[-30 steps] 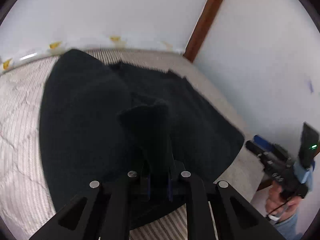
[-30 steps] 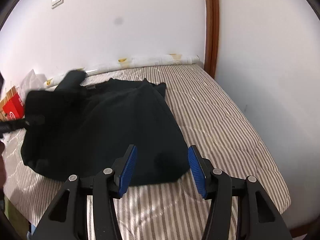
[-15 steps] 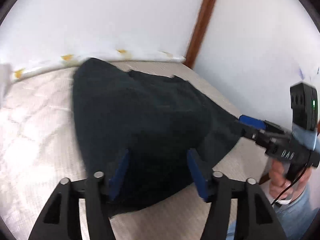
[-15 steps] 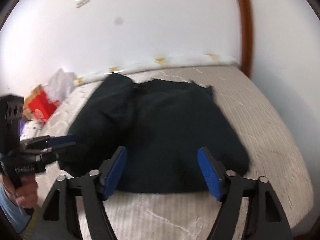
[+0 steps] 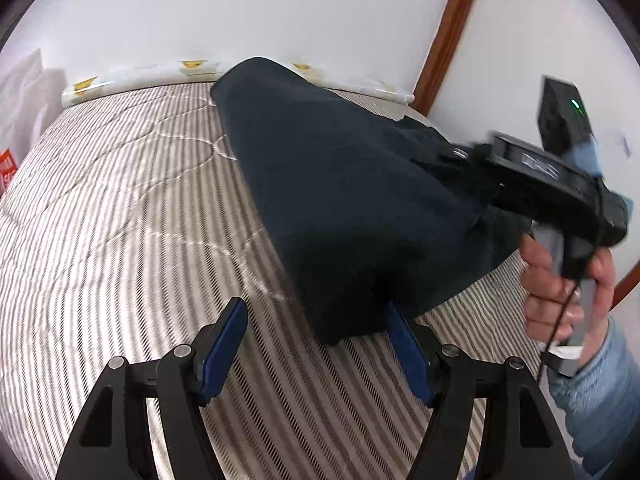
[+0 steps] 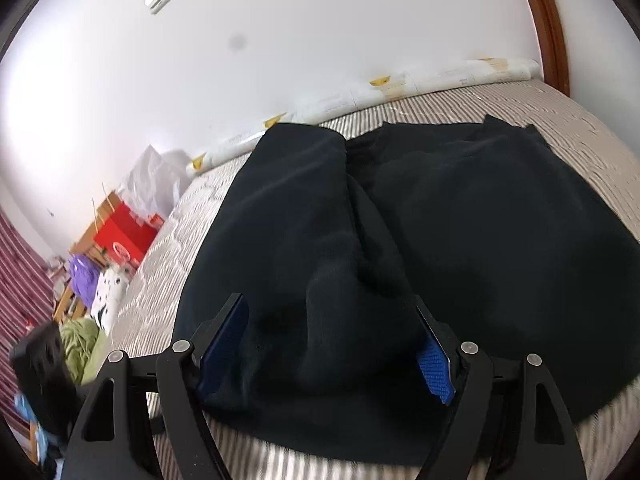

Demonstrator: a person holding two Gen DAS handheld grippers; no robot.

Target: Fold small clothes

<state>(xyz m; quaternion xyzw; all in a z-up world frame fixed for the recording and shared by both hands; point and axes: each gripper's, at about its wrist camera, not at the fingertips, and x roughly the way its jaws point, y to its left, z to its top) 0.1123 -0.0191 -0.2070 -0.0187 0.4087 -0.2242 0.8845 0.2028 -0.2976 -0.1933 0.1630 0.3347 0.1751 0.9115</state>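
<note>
Left wrist view: left gripper (image 5: 316, 350) spread wide at the lower centre of the frame, blue pads clear of the cloth, nothing between them but striped mattress (image 5: 120, 240) and the near corner of the dark garment (image 5: 352, 200). Garment lies on the bed, filling centre to right of frame. Right wrist view: right gripper (image 6: 340, 354) also spread, both fingers low over the garment's (image 6: 400, 240) near hem, a raised fold of cloth sitting between the pads; not pinched. In the left wrist view, the right gripper sits at the right edge, blurred, held in the right hand (image 5: 560, 280). Farther back: patterned roll (image 6: 420, 84) along the white wall (image 6: 280, 20), wooden trim (image 5: 444, 36).
</note>
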